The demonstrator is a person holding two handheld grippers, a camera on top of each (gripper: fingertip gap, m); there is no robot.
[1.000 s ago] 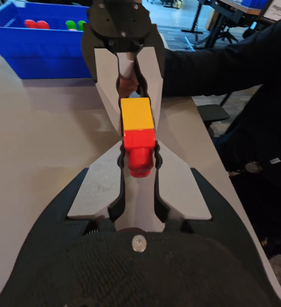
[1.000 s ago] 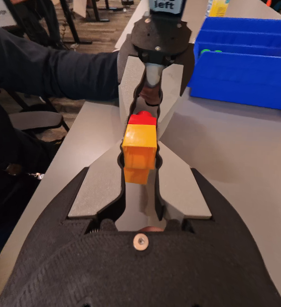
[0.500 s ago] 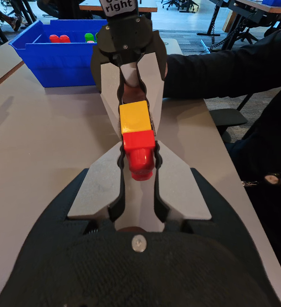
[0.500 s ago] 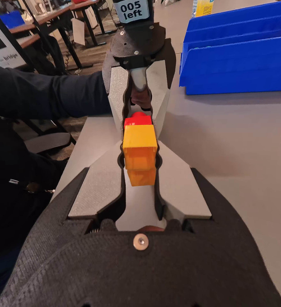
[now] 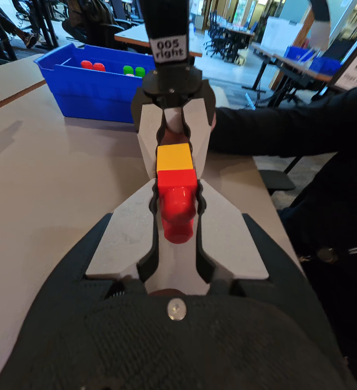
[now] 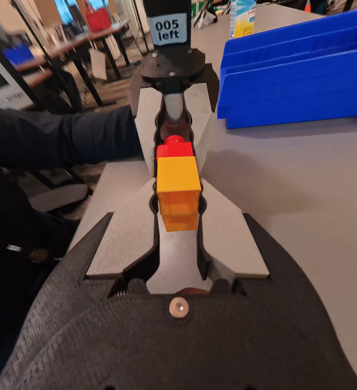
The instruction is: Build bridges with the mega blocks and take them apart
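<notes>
— Fingers first: what does each pair have?
— Both are clamped. The left gripper (image 5: 176,197) is closed on the red block (image 5: 176,200), its stud pointing back toward that camera. The right gripper (image 6: 178,197) is closed on the yellow block (image 6: 178,185), hollow underside toward its own camera.
— And the blocks themselves?
— Pressed face to face, with no gap visible at the seam from either wrist view. They are held in the air above the grey table (image 5: 46,179), between the two sets of tips.
— Which way does the pair run?
— Its long axis lies straight along the line between the grippers, which face each other nose to nose. Each is nearest its own block, so I judge a separation would mean pulling apart along that line, perhaps with a slight bend at the seam.
— Anything beyond?
— A blue bin (image 5: 93,95) stands well behind on the table, with red and green blocks inside. A dark sleeve (image 5: 279,130) reaches in behind the right gripper.
</notes>
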